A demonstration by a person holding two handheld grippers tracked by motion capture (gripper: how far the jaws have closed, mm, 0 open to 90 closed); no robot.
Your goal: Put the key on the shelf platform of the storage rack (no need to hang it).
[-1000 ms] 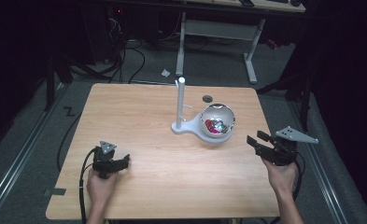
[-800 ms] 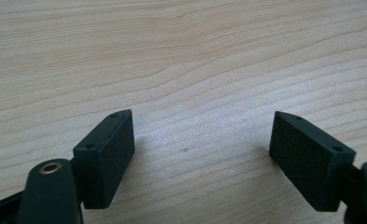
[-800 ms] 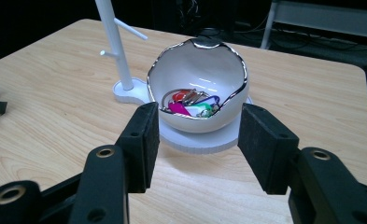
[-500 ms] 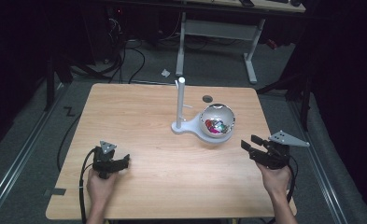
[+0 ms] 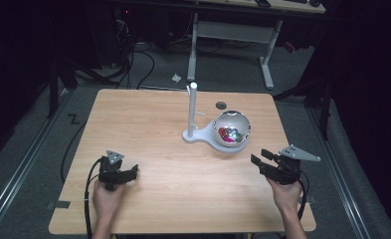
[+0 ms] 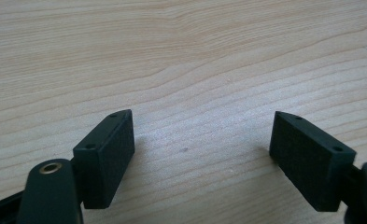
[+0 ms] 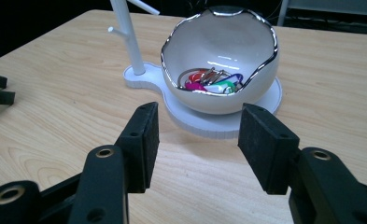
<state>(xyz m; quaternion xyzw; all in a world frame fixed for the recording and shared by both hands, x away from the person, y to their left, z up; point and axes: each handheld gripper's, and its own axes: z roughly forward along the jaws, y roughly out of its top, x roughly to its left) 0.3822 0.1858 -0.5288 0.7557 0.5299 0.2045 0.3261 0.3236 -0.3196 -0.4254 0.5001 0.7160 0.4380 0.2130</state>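
A glossy white bowl [image 7: 221, 79] with a jagged, eggshell-like chrome rim sits on a white stand [image 7: 139, 77] mid-surface, holding bright clips [image 7: 211, 83]. The right tongs [image 7: 197, 140] (wide open, empty) have moved lower and nearer it; the left tongs [image 6: 202, 156] rest open on pale wood.

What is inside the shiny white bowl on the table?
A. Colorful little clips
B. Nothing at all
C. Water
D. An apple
A. The right gripper view looks into the white bowl and shows a small heap of colorful clips in red, pink, green and blue with metal rings, lying at the bottom.
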